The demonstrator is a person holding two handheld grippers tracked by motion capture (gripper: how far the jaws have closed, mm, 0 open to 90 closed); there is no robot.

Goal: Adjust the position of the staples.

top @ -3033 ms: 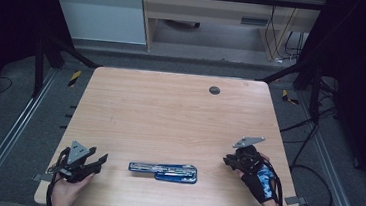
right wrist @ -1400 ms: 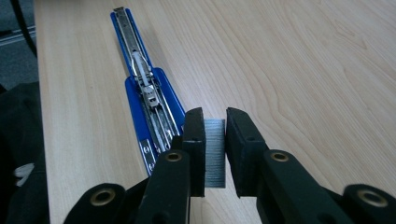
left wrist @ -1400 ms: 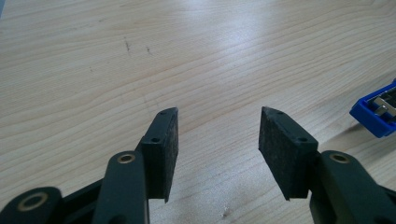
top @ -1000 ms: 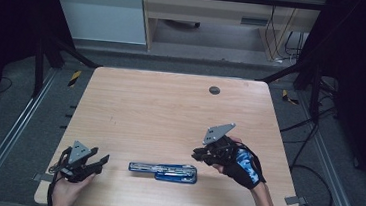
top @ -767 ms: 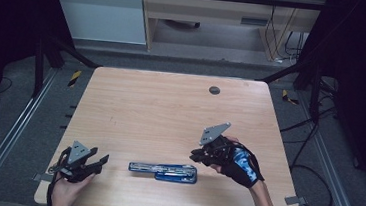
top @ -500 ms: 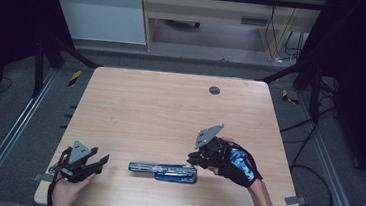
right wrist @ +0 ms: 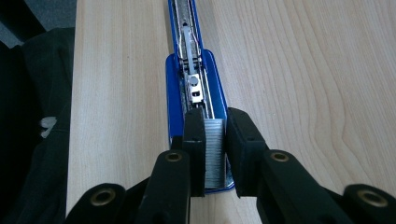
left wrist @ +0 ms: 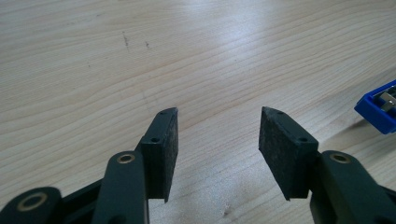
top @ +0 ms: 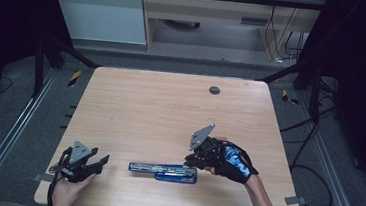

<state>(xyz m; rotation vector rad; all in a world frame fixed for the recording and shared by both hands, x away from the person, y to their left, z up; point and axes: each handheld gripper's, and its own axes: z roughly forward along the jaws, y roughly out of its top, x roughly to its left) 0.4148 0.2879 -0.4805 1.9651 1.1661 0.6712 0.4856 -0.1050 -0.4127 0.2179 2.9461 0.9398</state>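
One table (top: 170, 112) carries the work, with one blue stapler (top: 163, 171) lying open along its near edge, magazine channel facing up, between the two hands. Two tongs are in play: the right tongs (right wrist: 215, 140) are clenched on one strip of staples (right wrist: 215, 149), held over the rear end of the stapler's channel, while the left tongs (left wrist: 217, 140) rest released and empty on the table well to the stapler's left, its blue tip just showing at the edge of the left gripper view. The step in hand looks like loading the strip. To do it well, the strip should stay parallel to the channel, come down level so both legs straddle the rail, and be let go only once seated; the left tongs could steady the stapler body if it slides. One small dark disc (top: 214, 90) sits near the far edge.
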